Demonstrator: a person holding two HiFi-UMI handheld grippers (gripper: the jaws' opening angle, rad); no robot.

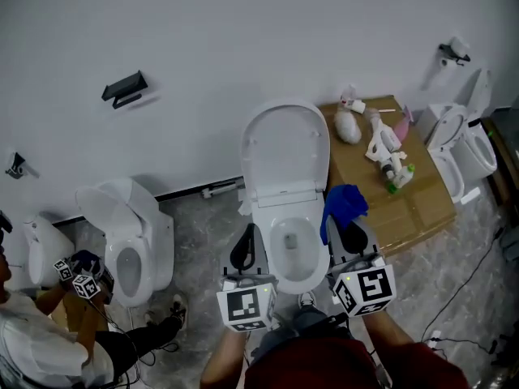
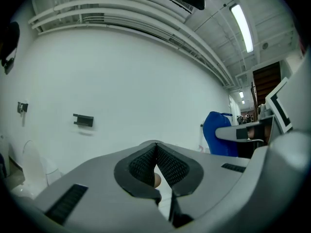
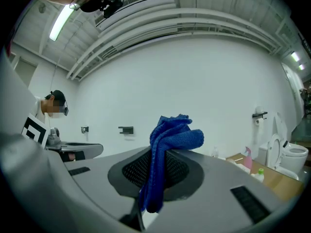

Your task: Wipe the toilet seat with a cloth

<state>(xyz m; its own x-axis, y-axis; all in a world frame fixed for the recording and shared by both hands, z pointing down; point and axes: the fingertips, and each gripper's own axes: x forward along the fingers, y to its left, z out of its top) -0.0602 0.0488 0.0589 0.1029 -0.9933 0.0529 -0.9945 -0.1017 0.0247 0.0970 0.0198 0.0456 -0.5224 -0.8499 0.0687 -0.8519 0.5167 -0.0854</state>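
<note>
A white wall (image 1: 243, 31) fills the top of the head view. Three white toilets stand along it on a grey marbled floor (image 1: 203, 241). The middle toilet (image 1: 302, 275) has its lid (image 1: 285, 148) raised against the wall and its seat (image 1: 272, 211) down around the open bowl. A second toilet (image 1: 130, 241) stands to the left and a third (image 1: 464, 144) at the far right.

Between the middle and right toilets lies a flat piece of brown cardboard (image 1: 422, 205), carrying a few spray bottles (image 1: 388, 154) (lying in a loose heap).

At the far left another person (image 1: 32, 339) sits low, holding a similar tool.

The left gripper (image 1: 246, 235) sits over the left side of the middle toilet and the right gripper (image 1: 349, 232) over its right side, each with a marker cube behind it. In the left gripper view the fingers (image 2: 141, 164) are pressed together with nothing held between them.

The right gripper's fingers (image 3: 131, 171) are clamped on the blue cloth (image 3: 171, 137), which bunches above them and hangs down between them. From above, the cloth (image 1: 345, 203) shows just right of the seat, at the cardboard's near edge.

A small dark bracket (image 1: 124, 87) is fixed to the wall.
</note>
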